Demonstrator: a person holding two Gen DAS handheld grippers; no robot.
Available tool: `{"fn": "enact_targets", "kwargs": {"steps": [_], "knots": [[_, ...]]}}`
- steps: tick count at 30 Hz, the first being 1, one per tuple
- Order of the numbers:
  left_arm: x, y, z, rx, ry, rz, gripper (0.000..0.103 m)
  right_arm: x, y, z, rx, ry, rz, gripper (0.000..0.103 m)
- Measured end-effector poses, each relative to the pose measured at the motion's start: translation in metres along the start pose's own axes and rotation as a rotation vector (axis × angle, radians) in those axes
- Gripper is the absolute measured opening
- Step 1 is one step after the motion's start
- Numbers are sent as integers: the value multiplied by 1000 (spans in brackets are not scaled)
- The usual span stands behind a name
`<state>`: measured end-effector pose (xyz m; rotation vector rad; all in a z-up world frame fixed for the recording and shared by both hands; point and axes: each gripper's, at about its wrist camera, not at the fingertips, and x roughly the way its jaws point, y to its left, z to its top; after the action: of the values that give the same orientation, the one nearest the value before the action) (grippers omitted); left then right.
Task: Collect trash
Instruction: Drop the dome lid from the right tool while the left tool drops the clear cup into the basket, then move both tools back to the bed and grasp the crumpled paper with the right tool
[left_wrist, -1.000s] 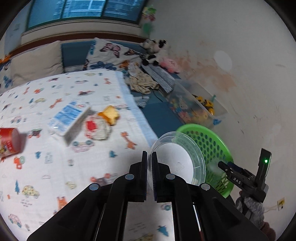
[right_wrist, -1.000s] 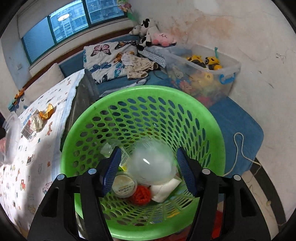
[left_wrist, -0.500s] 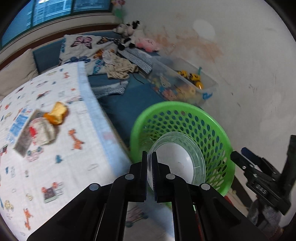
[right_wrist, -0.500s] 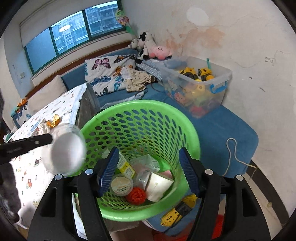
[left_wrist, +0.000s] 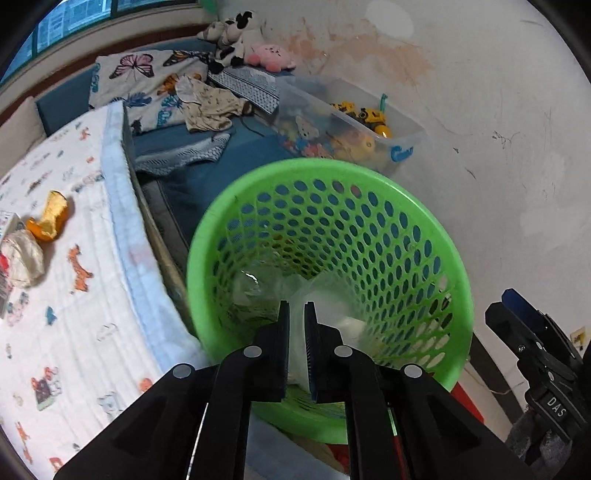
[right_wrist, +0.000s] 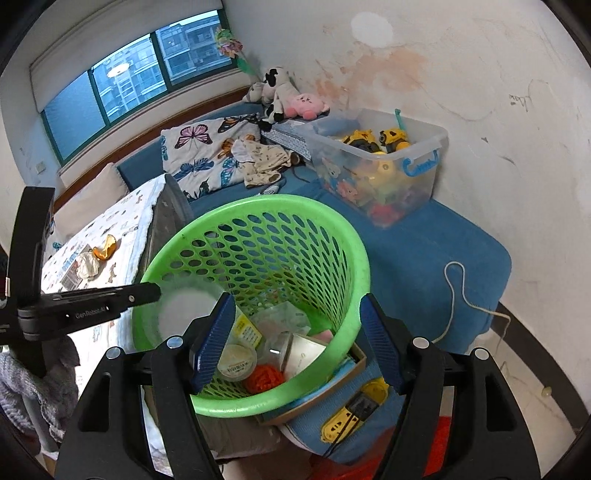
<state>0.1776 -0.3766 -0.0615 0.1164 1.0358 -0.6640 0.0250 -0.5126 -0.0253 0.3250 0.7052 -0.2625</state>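
Note:
A green perforated basket (left_wrist: 332, 177) (right_wrist: 354, 258) stands beside the bed and holds several pieces of trash. My left gripper (left_wrist: 297, 314) (right_wrist: 147, 291) is over the basket's near rim, its jaws parted a little. A clear plastic lid (right_wrist: 184, 310) (left_wrist: 332, 302), blurred, sits just below the fingertips inside the basket; I cannot tell whether it is still pinched. My right gripper (right_wrist: 295, 336) is open and empty, above the basket's front rim. On the bed lie an orange peel (left_wrist: 51, 218) (right_wrist: 105, 249) and a crumpled wrapper (left_wrist: 20, 258) (right_wrist: 88, 264).
A clear toy box (right_wrist: 384, 166) (left_wrist: 351, 122) stands on the blue mat by the wall. Pillows, clothes and plush toys (right_wrist: 284, 96) lie at the back. A yellow power strip (right_wrist: 354, 410) and a white cord (right_wrist: 458, 291) lie on the floor near the basket.
My left gripper has swung from the bed over the basket with the clear lid; its jaws have parted slightly and the lid now looks lower, in the basket. My right gripper has drawn back and up.

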Motion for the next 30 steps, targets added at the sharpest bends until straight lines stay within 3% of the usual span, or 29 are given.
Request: {"fn": "enact_targets", "kwargs": {"steps": [4, 9, 19, 21, 23, 30], "knots": [[-4, 1, -5, -3, -2, -9, 18, -2, 2, -1, -2, -1, 8, 70], [-21, 16, -14, -23, -25, -1, 19, -5, 10, -1, -16, -7, 25, 71], [-70, 80, -47, -127, -82, 90, 19, 2, 51, 2, -79, 6, 85, 74], [-78, 95, -53, -153, -88, 107, 22, 5, 61, 3, -93, 10, 100, 75], [-88, 112, -62, -186, -102, 130, 34, 10, 75, 4, -111, 18, 119, 76], [-123, 161, -82, -280, -160, 201, 36, 29, 126, 3, -184, 58, 192, 76]]}}
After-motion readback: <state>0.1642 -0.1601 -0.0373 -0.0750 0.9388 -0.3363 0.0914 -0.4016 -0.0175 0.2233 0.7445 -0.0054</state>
